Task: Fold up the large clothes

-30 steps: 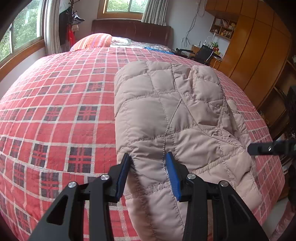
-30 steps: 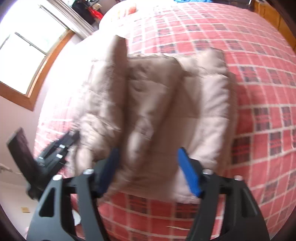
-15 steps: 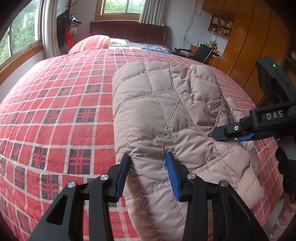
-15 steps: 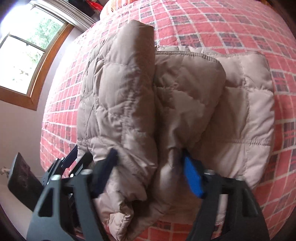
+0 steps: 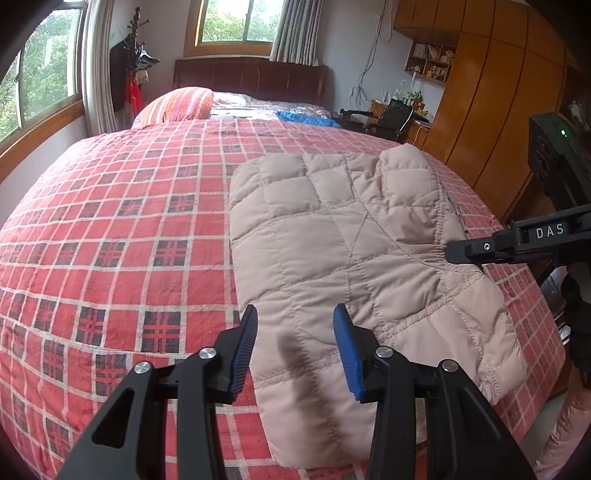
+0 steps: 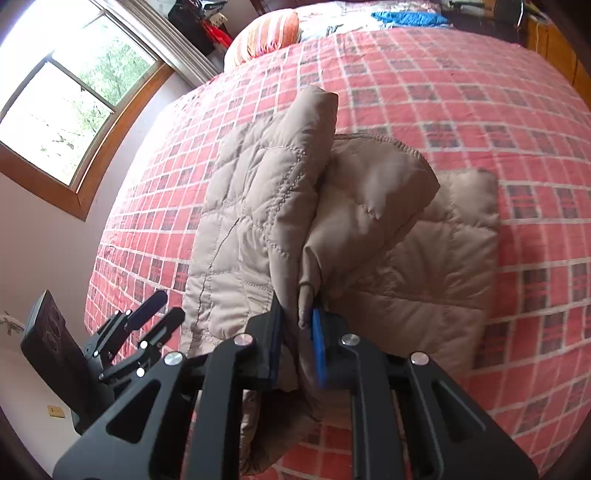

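Puffy beige coat (image 5: pixel 332 236) on the bed (image 5: pixel 110 229) looks soft, light and squashy, so the right claw (image 6: pixel 299 325) pinches its edge at 6 o'clock while the left claw (image 5: pixel 293 332) hangs open.

I stand at the foot of a bed (image 5: pixel 110 229) under a red plaid cover, with a dark wooden headboard (image 5: pixel 251 79) and a striped orange pillow (image 5: pixel 177 105) at its far end. Daylight comes through wood-framed windows (image 5: pixel 236 22) on the pale walls. To my right runs a wall of orange-brown wooden wardrobes (image 5: pixel 498 110); a coat stand (image 5: pixel 135 66) fills the left corner.
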Demonstrator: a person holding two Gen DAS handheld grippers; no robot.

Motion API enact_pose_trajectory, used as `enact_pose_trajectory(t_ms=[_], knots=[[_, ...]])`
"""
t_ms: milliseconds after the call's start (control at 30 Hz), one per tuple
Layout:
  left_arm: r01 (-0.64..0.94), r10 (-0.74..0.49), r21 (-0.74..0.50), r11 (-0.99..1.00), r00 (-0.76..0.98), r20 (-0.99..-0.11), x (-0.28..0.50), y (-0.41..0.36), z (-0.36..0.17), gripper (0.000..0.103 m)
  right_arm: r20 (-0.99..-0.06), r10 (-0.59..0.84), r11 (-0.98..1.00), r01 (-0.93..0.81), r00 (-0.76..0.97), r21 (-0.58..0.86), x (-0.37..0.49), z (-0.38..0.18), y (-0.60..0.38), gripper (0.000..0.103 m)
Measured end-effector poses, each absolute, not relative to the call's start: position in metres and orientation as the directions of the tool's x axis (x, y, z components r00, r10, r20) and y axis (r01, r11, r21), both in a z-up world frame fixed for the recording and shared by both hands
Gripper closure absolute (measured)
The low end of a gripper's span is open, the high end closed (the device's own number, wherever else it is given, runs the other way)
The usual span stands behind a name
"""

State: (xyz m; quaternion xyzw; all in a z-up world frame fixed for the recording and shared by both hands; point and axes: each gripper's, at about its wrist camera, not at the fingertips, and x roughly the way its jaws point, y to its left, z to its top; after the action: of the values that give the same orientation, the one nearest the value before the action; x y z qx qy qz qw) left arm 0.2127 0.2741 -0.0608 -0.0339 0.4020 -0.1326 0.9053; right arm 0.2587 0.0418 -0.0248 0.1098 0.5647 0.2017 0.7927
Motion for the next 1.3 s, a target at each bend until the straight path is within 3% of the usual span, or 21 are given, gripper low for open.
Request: enact_pose_trajectory(t_ms=[367, 933, 1000, 1067, 1100, 1167, 1233, 1300], knots=[[0.235, -0.284, -0.171, 0.957, 0.627, -0.725, 0.214, 0.261, -0.060, 0.060, -0.850, 0.397, 0.917, -0.120, 0.345, 0.379, 0.249, -0.011, -0.025, 0.090], [0.254, -0.247, -0.111, 0.961, 0.603, -0.759, 0.221, 0.234, -0.091, 0.060, -0.908, 0.329, 0.943, -0.042, 0.261, 0.330, 0.262, -0.087, -0.045, 0.088], [0.254, -0.237, -0.098, 0.962, 0.608, -0.758, 0.221, 0.232, -0.092, 0.060, -0.909, 0.329, 0.943, -0.035, 0.257, 0.331, 0.261, -0.092, -0.045, 0.085], [0.250, -0.226, -0.086, 0.964, 0.613, -0.757, 0.222, 0.233, -0.092, 0.060, -0.908, 0.321, 0.945, -0.035, 0.270, 0.324, 0.258, -0.088, -0.047, 0.072], [0.250, -0.224, -0.083, 0.965, 0.615, -0.756, 0.222, 0.232, -0.092, 0.060, -0.904, 0.322, 0.945, -0.039, 0.282, 0.324, 0.255, -0.085, -0.048, 0.070], [0.247, -0.221, -0.081, 0.966, 0.616, -0.756, 0.222, 0.232, -0.092, 0.060, -0.903, 0.318, 0.947, -0.045, 0.289, 0.319, 0.247, -0.078, -0.050, 0.052], [0.247, -0.221, -0.081, 0.966, 0.617, -0.755, 0.222, 0.232, -0.093, 0.060, -0.902, 0.306, 0.950, -0.042, 0.305, 0.308, 0.236, -0.071, -0.052, 0.045], [0.246, -0.221, -0.081, 0.966, 0.619, -0.754, 0.223, 0.232, -0.093, 0.060, -0.896, 0.318, 0.946, -0.048, 0.311, 0.319, 0.226, -0.065, -0.053, 0.045]])
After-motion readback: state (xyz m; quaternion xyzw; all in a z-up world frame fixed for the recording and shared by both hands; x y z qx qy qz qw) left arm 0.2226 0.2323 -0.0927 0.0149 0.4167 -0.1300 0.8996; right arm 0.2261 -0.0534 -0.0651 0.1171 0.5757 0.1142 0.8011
